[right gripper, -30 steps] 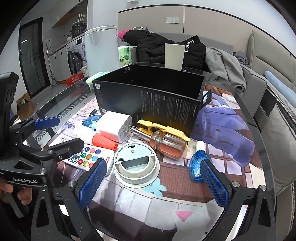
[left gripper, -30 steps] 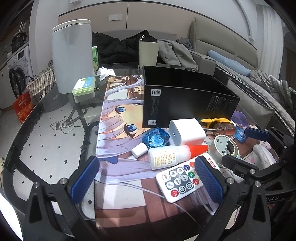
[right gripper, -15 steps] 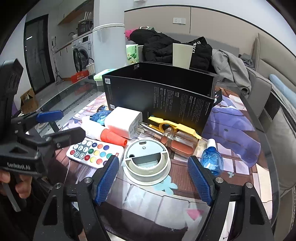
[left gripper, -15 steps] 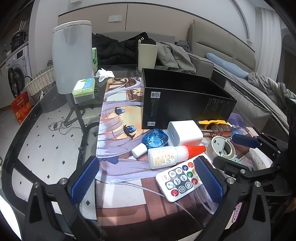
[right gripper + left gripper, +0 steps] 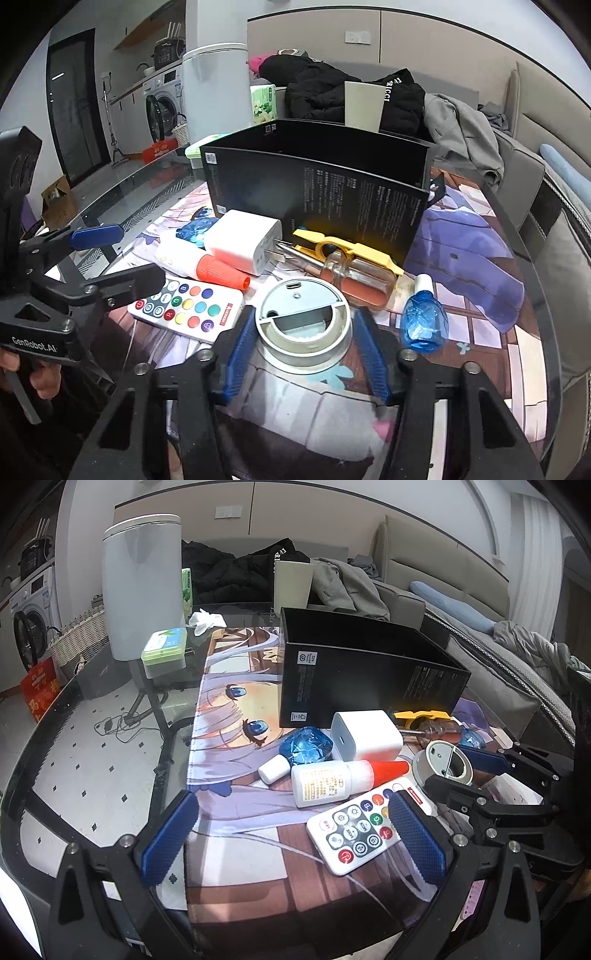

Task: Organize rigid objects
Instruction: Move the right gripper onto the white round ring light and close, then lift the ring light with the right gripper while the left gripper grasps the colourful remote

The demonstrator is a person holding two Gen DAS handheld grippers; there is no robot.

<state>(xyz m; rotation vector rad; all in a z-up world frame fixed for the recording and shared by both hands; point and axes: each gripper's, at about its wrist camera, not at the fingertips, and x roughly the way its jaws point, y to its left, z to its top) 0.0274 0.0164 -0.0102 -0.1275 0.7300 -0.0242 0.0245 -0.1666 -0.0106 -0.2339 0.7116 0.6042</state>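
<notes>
The right gripper has its blue pads clamped on either side of the round grey lid-like disc, which sits on the printed mat just near of the open black box, while the left gripper hangs wide open and empty over the remote. The disc is low and smooth-rimmed, so the grip looks shallow and it could squirt out as it lifts. The screwdriver lies right behind it and could get nudged along.

Glossy glass table; printed cloth mat; matt black cardboard box; smooth white plastic remote; clear blue faceted plastic bottle.
</notes>
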